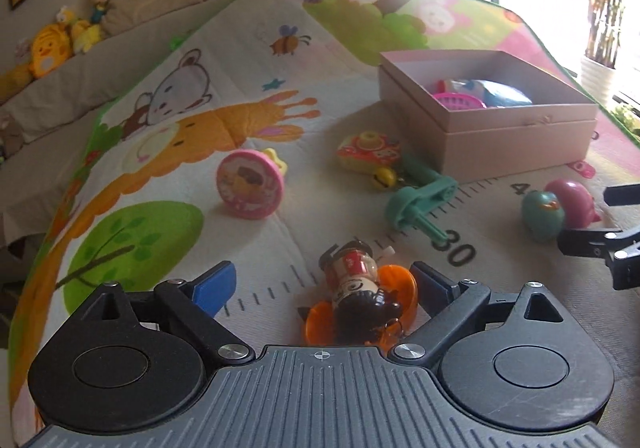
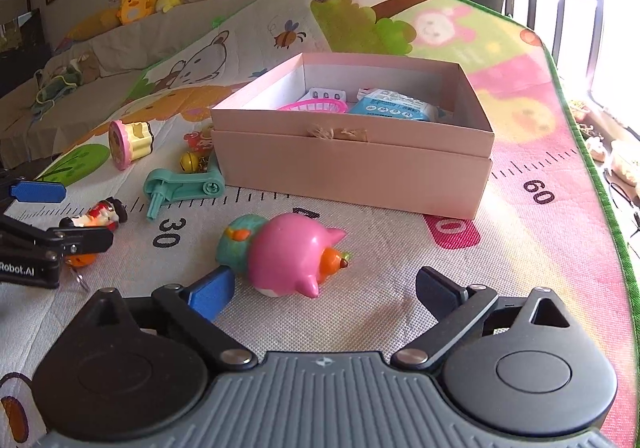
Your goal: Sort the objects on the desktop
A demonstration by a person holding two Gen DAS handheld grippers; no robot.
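A small doll (image 1: 354, 276) lying on an orange shell (image 1: 396, 288) rests on the play mat between the wide-spread fingers of my left gripper (image 1: 320, 284), which is open; its pads do not press on it. In the right wrist view that gripper (image 2: 60, 215) enters from the left around the doll (image 2: 100, 213). My right gripper (image 2: 325, 292) is open too, just behind a pink pig toy (image 2: 292, 256) that leans against a teal bird toy (image 2: 236, 244). A pink box (image 2: 352, 167) stands behind them, holding a pink basket (image 2: 316, 105) and a blue packet (image 2: 394, 109).
On the mat left of the box (image 1: 520, 115) lie a teal crank (image 1: 420, 203), a colourful toy with a bell (image 1: 368, 151) and a round pink toy (image 1: 250, 183). A sofa with plush toys (image 2: 136, 3) runs behind the mat. The mat's green edge (image 2: 592, 151) lies to the right.
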